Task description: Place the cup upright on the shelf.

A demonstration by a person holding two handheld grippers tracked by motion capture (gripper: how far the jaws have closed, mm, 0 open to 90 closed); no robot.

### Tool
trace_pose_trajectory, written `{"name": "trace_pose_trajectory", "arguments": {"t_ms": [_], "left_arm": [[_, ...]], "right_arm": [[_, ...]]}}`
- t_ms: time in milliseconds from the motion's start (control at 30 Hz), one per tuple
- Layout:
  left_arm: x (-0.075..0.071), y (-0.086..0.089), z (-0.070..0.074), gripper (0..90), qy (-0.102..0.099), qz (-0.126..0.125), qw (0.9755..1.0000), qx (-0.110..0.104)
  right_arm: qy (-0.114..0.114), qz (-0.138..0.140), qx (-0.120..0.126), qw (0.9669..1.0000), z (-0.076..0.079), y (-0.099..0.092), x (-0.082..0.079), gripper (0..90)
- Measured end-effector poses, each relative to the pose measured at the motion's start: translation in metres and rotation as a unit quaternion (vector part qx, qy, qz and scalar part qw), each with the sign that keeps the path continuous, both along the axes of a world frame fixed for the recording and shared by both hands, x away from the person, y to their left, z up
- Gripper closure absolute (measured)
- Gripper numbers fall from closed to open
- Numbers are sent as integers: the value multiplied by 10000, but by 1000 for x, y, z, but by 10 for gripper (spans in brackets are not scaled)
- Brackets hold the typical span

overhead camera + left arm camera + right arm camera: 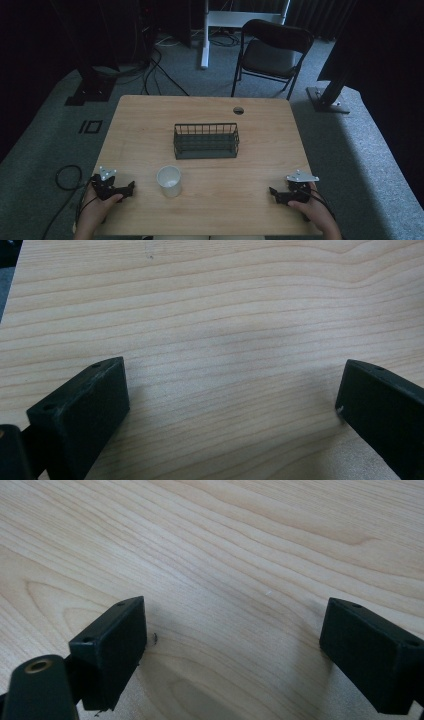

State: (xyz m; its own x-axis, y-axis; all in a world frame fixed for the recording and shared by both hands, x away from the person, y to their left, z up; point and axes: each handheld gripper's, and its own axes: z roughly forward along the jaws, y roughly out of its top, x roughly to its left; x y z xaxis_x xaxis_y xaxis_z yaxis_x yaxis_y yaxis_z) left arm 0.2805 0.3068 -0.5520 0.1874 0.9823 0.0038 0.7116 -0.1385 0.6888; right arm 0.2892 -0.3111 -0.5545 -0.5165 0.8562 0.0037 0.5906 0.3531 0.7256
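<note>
A white cup (169,180) stands upright on the wooden table (210,110), near its front left. Behind it, at the middle of the table, sits a dark wire basket (206,141) with nothing visible inside. My left gripper (131,187) rests at the front left corner, just left of the cup, held by a hand. Its jaws stand wide apart over bare wood (230,355). My right gripper (271,192) rests at the front right, pointing left, also open with bare wood (235,595) between its jaws.
A round cable hole (238,110) is in the table near its far edge. A black folding chair (270,52) stands on the carpet beyond the table. Cables lie on the floor at the left and back.
</note>
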Motion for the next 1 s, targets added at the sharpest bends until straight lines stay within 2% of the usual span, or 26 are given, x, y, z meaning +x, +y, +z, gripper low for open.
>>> {"name": "trace_pose_trajectory", "arguments": {"t_ms": [333,567,1000], "left_arm": [[0,0,0,10,0,0,10000,-1],[0,0,0,10,-1,0,10000,1],[0,0,0,10,0,0,10000,-1]], "right_arm": [[19,6,25,10000,0,4,0,110],[40,199,68,9998,2,14,1,110],[-71,548,123,9984,10,35,4,111]]}}
